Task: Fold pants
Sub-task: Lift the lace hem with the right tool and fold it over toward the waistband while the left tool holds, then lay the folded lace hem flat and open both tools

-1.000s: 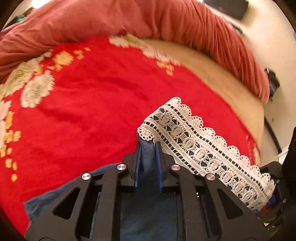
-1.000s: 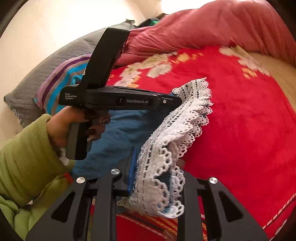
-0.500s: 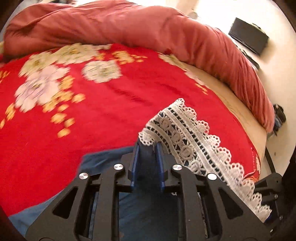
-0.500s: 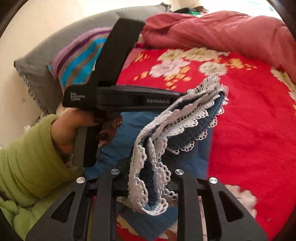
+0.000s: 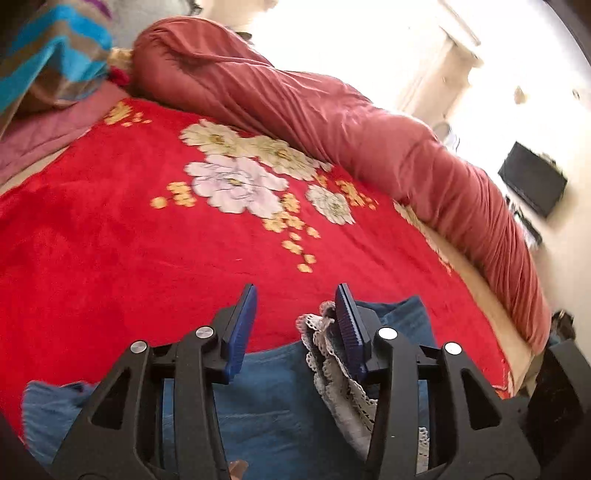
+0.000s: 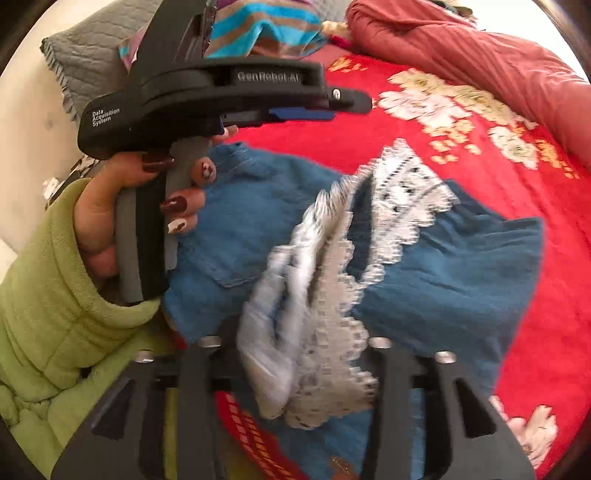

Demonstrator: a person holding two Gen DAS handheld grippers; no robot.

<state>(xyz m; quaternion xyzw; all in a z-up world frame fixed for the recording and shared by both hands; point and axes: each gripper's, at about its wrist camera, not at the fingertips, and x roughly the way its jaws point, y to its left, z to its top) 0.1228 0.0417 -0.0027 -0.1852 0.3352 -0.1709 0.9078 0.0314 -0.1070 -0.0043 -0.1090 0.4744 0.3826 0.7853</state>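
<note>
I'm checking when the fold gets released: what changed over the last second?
Both grippers have just been opening. The left gripper let go of the blue denim pants; their white lace hem lies against one finger. The right gripper's grip has loosened around the hem. The pants' legs now lie folded on the red floral blanket, which stayed put.

Quick count of what's here: one pair of blue denim pants in the middle of the right wrist view, with two lace-trimmed hems showing. Two grippers: the left gripper at the bottom of its own view, the right gripper at the bottom of its own view. One hand in a green sleeve, lower left. One red flowered blanket, one rolled dusty-red duvet, one grey pillow upper left, one striped cloth along the top. One black screen on the wall, right side.
</note>
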